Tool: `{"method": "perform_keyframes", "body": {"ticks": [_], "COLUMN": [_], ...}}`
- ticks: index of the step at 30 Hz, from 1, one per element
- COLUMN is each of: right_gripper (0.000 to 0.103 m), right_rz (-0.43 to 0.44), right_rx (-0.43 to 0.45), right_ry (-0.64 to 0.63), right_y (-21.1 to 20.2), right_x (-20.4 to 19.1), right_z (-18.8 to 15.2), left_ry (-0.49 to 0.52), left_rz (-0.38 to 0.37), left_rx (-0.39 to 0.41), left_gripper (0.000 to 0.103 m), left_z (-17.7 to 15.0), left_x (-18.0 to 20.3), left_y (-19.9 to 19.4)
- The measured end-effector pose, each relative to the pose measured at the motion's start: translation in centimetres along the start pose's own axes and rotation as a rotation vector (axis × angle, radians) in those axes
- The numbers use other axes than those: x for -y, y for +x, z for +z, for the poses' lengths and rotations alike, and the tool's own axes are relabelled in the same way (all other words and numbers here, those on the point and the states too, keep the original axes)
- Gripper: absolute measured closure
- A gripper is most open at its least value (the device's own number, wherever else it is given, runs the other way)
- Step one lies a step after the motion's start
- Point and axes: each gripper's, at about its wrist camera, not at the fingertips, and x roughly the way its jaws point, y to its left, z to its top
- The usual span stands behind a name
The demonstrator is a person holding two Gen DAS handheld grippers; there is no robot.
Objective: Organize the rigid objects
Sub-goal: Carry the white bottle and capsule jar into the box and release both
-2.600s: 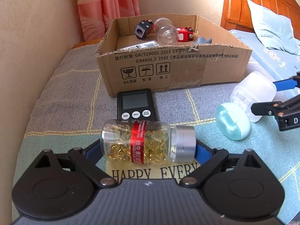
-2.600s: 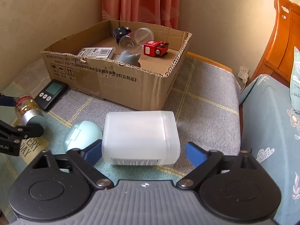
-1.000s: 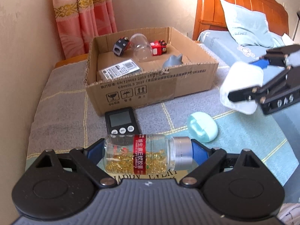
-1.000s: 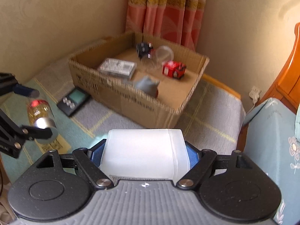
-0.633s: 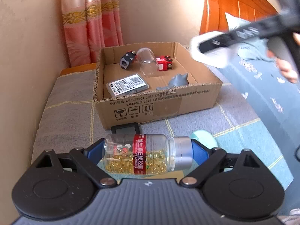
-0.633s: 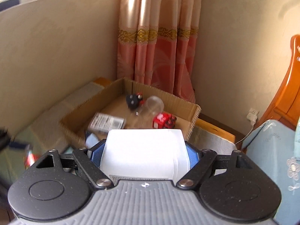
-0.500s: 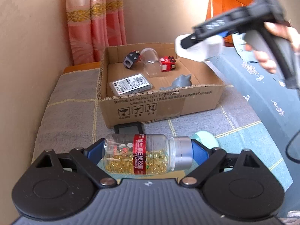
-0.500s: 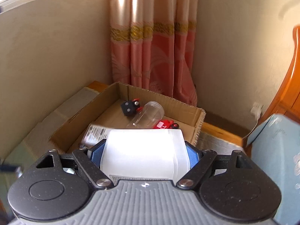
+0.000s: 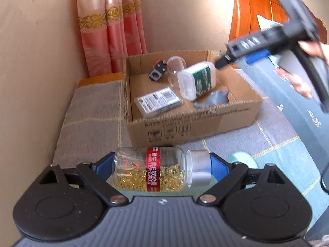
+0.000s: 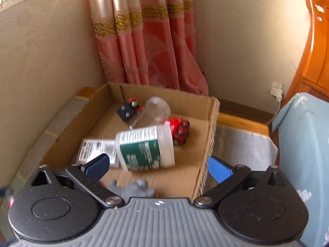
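White plastic bottle with the green label (image 10: 147, 147) is out of your right tool (image 10: 158, 165): its jaws are opening, nothing touches the blue pads (image 10: 219, 167), and the bottle sits tilted and blurred over the open brown cardboard box (image 9: 205, 121), apparently dropping inside. Hold that tool above the box until the bottle settles, so a bounce does not catch a finger. It looks set to land among the clear plastic cup (image 10: 157, 108), the red toy (image 10: 178, 126) and the flat barcoded packet (image 9: 158, 101), so expect them to shift.

Your left tool (image 9: 162, 168) is clenched end to end on the clear glass bottle of yellow capsules with the silver cap (image 9: 156, 168), short of the box's near wall. Carry it over that wall and lower it before letting go; glass should not drop from height. Aim for the bare cardboard floor beside the packet.
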Motion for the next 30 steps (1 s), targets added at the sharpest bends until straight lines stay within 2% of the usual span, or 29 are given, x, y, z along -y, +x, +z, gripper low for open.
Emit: {"method": "perform_keyframes", "body": {"ticks": [9, 16, 21, 25, 30], "right_gripper": [0.000, 0.000, 0.000, 0.000, 0.000], "right_rz": [-0.089, -0.089, -0.097, -0.130, -0.117], "right_rx": [0.014, 0.009, -0.013, -0.027, -0.041], "right_ry": [0.070, 0.116, 0.142, 0.145, 0.141], "right_y": [-3.7, -5.0, -4.8, -4.5, -4.0], "right_x": [-0.1, -0.1, 0.6, 1.0, 0.8], "right_z": [-4.9, -7.9, -8.7, -9.1, -9.7], "left_ry": [0.077, 0.109, 0.122, 0.107, 0.103], "left_rz": [0.006, -0.012, 0.002, 0.044, 0.046], "left_rx": [0.045, -0.011, -0.069, -0.054, -0.002], "left_gripper": [0.010, 0.010, 0.010, 0.010, 0.006], "left_z": [7.1, 12.6, 13.8, 14.3, 14.8], "left_x": [-0.3, 0.0, 0.3, 0.0, -0.1], "left_y": [2.5, 9.1, 13.4, 15.1, 13.1]}}
